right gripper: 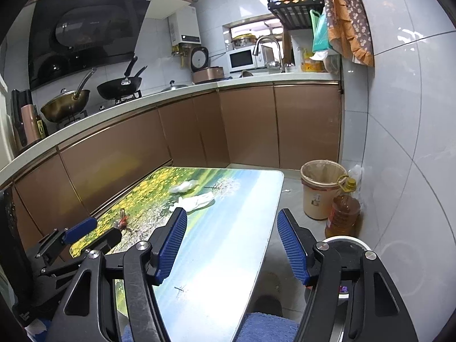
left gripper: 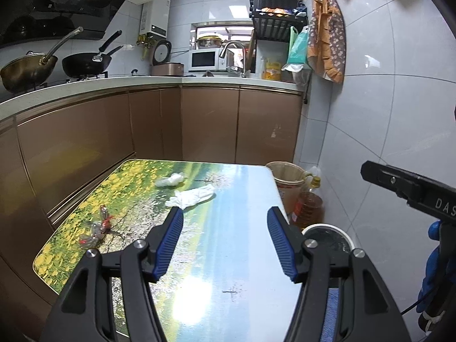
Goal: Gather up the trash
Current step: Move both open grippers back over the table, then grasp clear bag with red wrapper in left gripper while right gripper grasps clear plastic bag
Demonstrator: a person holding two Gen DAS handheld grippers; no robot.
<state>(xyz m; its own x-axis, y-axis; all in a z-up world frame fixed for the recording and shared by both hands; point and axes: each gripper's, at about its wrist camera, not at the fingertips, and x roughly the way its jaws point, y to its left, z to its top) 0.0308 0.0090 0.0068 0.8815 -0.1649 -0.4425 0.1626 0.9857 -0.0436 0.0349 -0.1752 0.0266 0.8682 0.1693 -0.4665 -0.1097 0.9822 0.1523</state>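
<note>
L gripper (left gripper: 225, 238): jaws released, nothing btwn.
R gripper (right gripper: 232, 242): same, empty.
Tissue (left gripper: 193, 195): on worktop (left gripper: 228, 256), ahead of both, slightly left; long axis runs left-near to right-far.
Nearer: prob L.
Bin (left gripper: 286, 175): off worktop's far-right corner.

**Both grippers open, nothing held**

The left gripper (left gripper: 225, 239) points forward and slightly down, its blue pads (left gripper: 171, 242) standing apart with nothing between them. The right gripper (right gripper: 232, 245) is beside it, tilted the same way, also with the jaws apart and empty. A blue-gloved hand (left gripper: 434, 273) holds the right gripper.
</note>
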